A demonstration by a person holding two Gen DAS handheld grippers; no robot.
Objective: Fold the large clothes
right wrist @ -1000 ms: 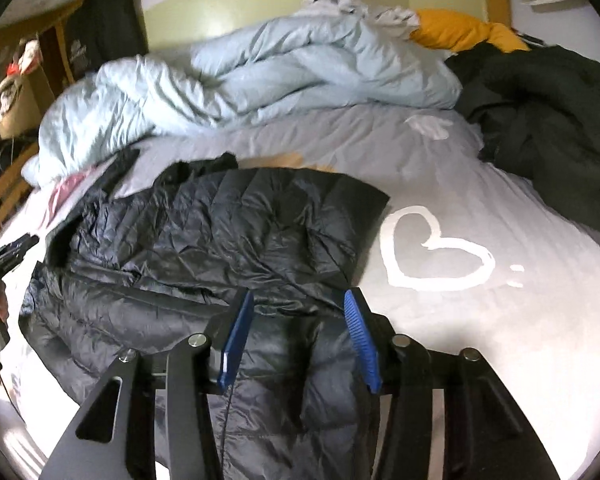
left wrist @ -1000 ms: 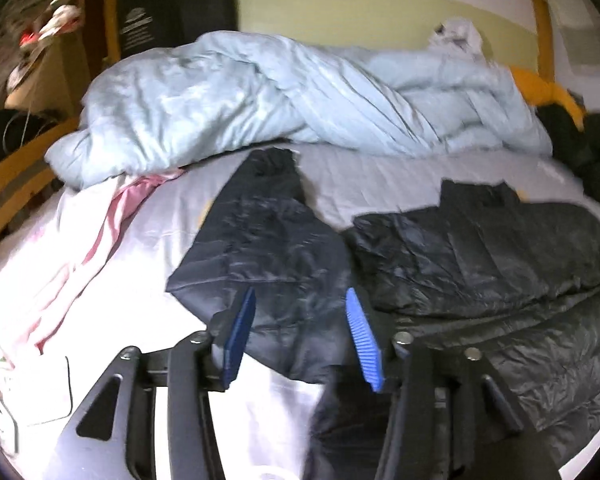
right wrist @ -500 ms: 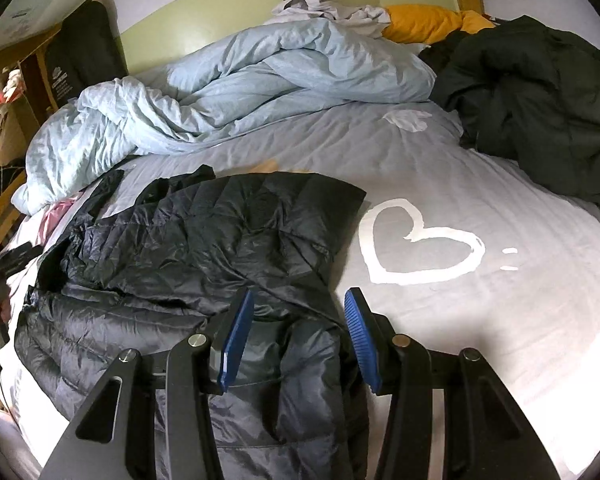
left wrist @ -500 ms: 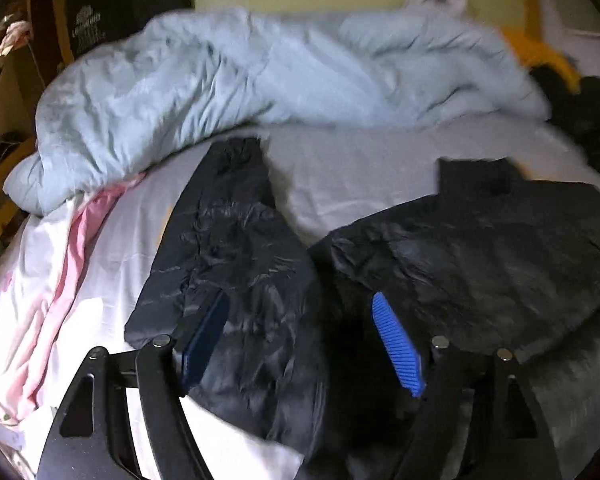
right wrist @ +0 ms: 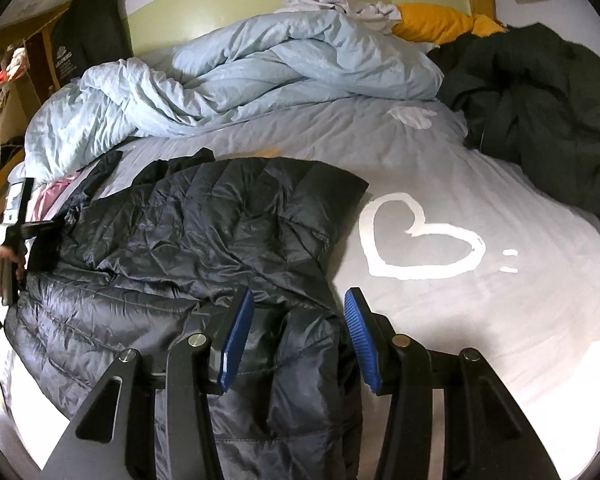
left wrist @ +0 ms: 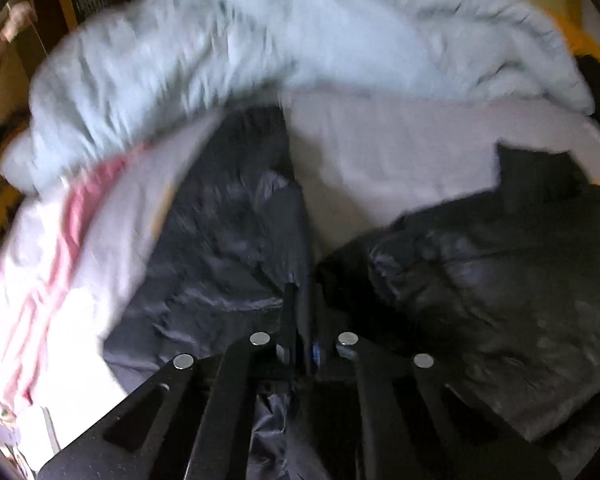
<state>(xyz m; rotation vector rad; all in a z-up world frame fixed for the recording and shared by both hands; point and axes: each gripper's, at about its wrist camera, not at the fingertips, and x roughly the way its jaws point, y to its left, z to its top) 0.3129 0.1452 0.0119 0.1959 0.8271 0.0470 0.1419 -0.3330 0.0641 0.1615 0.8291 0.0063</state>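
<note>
A bed [right wrist: 479, 320] with a grey sheet and a white heart [right wrist: 415, 240] carries a black jacket [right wrist: 204, 248] along its near left edge, a blue duvet [right wrist: 240, 76] heaped at the head. The left gripper [left wrist: 301, 320] is pressed together, pinching the jacket's sleeve [left wrist: 236, 240]. The right gripper [right wrist: 296, 336] is spread above the jacket's hem.

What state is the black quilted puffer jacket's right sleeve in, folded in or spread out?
Folded in: the black quilted puffer jacket's right sleeve lies across the jacket body, under the open right gripper.
</note>
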